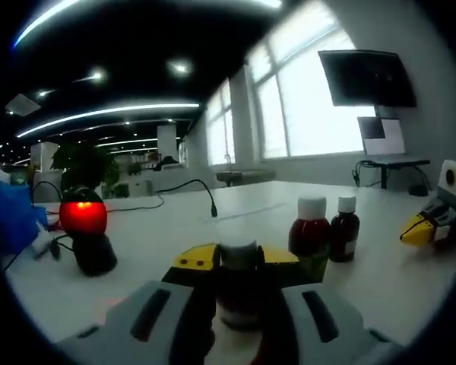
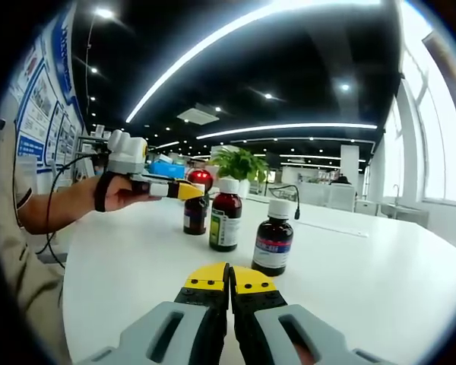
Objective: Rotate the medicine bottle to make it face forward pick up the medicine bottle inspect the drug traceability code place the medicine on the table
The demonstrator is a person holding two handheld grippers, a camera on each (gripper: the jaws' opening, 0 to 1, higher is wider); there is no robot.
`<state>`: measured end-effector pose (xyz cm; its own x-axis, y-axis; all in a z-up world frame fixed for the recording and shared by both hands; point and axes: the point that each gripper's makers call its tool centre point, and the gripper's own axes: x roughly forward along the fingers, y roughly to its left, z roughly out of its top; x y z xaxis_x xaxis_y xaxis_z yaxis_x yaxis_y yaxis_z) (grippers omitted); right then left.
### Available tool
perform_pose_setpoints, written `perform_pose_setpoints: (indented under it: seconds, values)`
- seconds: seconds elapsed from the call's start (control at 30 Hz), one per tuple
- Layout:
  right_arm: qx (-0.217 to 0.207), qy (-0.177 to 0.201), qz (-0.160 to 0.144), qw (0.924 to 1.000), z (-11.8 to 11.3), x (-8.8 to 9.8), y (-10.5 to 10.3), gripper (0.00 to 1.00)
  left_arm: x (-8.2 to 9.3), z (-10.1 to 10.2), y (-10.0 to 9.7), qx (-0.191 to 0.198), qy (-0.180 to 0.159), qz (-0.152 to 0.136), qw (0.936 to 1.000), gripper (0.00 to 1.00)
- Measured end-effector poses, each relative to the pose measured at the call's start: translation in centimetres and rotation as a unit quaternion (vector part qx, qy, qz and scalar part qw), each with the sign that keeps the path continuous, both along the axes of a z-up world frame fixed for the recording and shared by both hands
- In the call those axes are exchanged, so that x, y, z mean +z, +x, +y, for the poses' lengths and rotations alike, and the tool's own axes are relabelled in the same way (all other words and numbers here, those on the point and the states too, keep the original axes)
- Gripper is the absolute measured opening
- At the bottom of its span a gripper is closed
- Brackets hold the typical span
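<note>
The left tongs (image 1: 237,262) are clamped around a dark medicine bottle (image 1: 239,281) standing on the white table (image 1: 380,289). In the right gripper view, a hand (image 2: 121,192) holds these tongs at that bottle (image 2: 195,214). The right tongs (image 2: 229,279) are closed on nothing, low over the table. Two more bottles (image 2: 226,214) (image 2: 273,237) stand near. A red lamp (image 1: 83,216) glows at the left.

Left tongs (image 1: 239,262) hide the gripped bottle's (image 1: 239,283) label.
</note>
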<state>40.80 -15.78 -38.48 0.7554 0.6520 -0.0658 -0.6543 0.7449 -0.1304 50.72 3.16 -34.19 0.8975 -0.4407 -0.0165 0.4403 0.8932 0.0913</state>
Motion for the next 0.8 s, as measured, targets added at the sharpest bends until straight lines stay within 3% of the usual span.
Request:
perform_pose_setpoints:
  seconds: [0.27,0.8]
  values:
    - [0.0,-0.002,0.0,1.0,0.06,-0.06,-0.07,0.0,-0.03,-0.06,-0.07,-0.029,-0.003,0.003,0.9996,0.12]
    - [0.005,-0.004,0.001,1.0,0.36,-0.1,-0.34,0.0,-0.13,0.35,0.37,-0.105,-0.044,0.034,0.9929,0.11]
